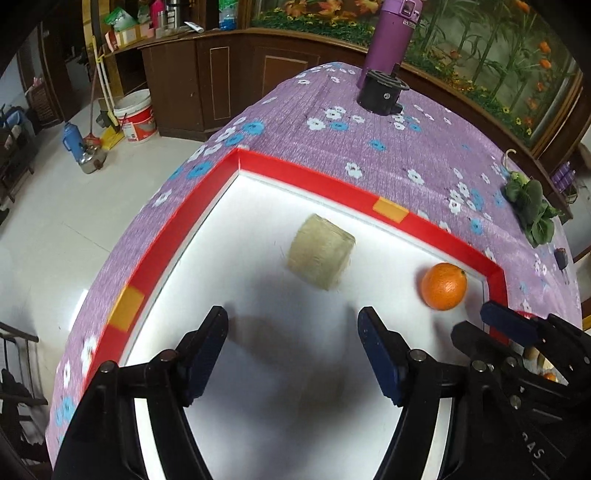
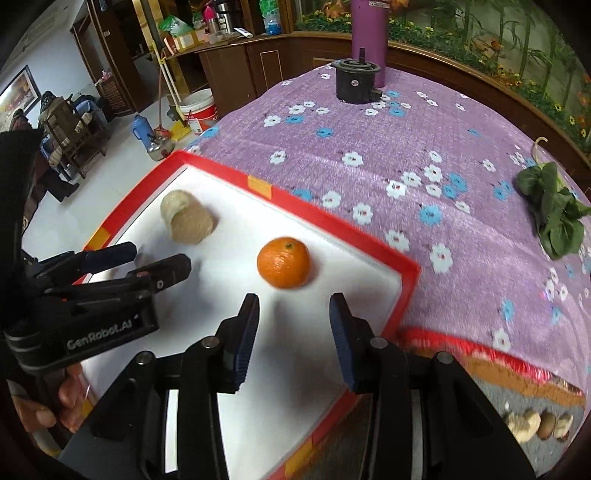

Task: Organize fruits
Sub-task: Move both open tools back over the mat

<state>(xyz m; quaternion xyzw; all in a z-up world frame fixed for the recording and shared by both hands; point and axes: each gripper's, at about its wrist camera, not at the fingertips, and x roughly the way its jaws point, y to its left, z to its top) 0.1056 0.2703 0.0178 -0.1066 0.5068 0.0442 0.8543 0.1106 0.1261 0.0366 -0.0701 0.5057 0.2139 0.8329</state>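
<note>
An orange (image 1: 444, 286) (image 2: 283, 263) lies on the white tray with a red rim (image 1: 295, 173) (image 2: 332, 221), near its right corner. A pale beige fibrous block (image 1: 319, 251) (image 2: 188, 221) rests further left on the same tray. My left gripper (image 1: 292, 312) (image 2: 157, 254) hovers over the tray just short of the beige block, open, with nothing between its fingers. My right gripper (image 2: 294, 299) (image 1: 474, 319) is directly in front of the orange without touching it, open, with nothing between its blue pads.
The tray sits on a purple flowered cloth (image 1: 406, 155) (image 2: 369, 147). A purple bottle (image 1: 391, 37) (image 2: 369, 33) and a black round part (image 1: 384, 92) (image 2: 354, 83) stand at the far edge. Leafy greens (image 1: 532, 210) (image 2: 554, 214) lie right. Several small brown pieces (image 2: 539, 424) lie near right.
</note>
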